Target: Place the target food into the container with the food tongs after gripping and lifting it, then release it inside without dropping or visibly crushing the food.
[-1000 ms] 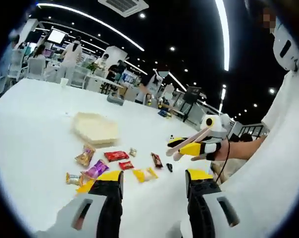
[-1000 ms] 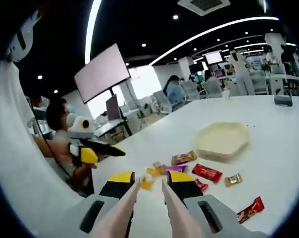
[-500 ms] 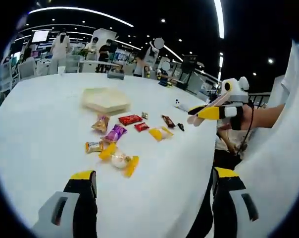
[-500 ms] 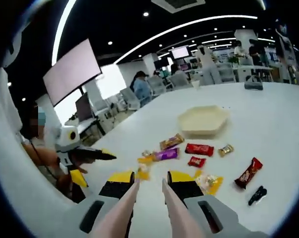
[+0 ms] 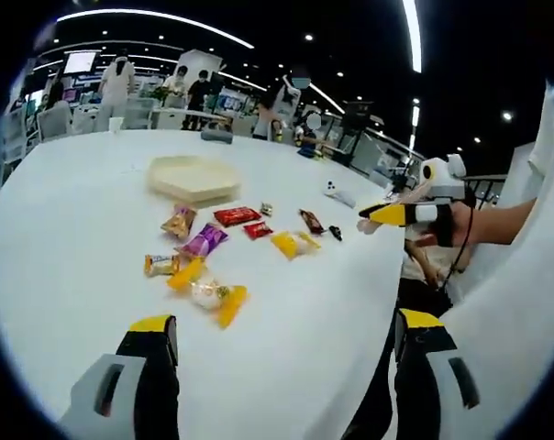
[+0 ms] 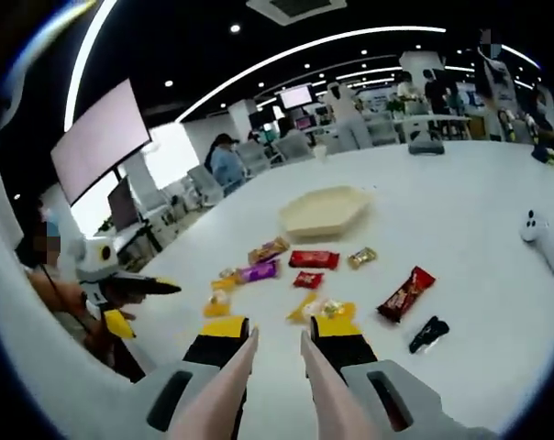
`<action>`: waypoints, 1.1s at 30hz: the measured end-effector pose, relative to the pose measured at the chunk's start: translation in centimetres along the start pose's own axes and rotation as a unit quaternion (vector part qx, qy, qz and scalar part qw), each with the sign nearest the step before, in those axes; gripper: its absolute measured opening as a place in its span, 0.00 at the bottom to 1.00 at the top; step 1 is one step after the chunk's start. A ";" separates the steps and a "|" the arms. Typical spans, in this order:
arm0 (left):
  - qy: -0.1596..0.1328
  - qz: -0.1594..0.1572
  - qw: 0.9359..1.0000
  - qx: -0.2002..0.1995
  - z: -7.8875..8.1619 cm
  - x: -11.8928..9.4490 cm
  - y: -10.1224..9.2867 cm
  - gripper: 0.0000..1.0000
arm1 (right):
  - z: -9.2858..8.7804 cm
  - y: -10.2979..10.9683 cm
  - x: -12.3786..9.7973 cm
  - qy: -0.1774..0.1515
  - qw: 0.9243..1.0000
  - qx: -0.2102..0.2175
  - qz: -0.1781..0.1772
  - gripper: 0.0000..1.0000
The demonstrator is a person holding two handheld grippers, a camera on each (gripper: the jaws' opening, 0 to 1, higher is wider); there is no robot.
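Opening stage of the transfer, with nothing yet gripped. The hexagonal cream container (image 5: 193,178) stands on the white table (image 5: 66,238) and looks to hold nothing; all wrapped sweets lie outside it, on the side nearer the person. Just in front of the container are a red packet (image 5: 237,216) and a gold packet (image 5: 178,221); a purple packet (image 5: 204,241) lies near these, and a yellow-ended wrapped sweet (image 5: 208,295) lies farthest from the container, closest to the grippers. Which piece is the target cannot be told. The left gripper (image 5: 286,371) hangs above the table's near edge, well apart from the container, jaws spread wide and holding nothing. The right gripper (image 6: 275,353) grips the food tongs (image 6: 270,385), whose two pale arms run forward between its jaws with a narrow gap between them and no food in that gap; their tips sit short of the sweets. Left to do, by this reading: reach, grip, lift, carry to the container, release inside
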State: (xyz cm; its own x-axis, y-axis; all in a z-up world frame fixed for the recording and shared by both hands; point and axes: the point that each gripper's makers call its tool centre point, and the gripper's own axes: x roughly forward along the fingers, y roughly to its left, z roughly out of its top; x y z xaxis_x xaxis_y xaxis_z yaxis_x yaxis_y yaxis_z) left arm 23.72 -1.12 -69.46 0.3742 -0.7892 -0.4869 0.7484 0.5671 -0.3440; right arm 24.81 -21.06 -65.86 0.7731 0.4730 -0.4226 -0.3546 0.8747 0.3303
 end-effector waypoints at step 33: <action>-0.107 0.244 0.955 -0.133 3.7 -0.7 -2.2 0.99 | 3.5 -1.7 10.6 0.081 0.928 -0.258 0.258 0.27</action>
State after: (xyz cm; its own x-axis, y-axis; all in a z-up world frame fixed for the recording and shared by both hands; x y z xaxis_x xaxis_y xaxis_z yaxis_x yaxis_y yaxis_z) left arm 23.84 -2.75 -65.38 0.7674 -0.4300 -0.4756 0.3022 0.8968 -0.3233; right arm 35.42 -17.91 -67.89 0.3571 0.8154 -0.4557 -0.8920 0.4424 0.0925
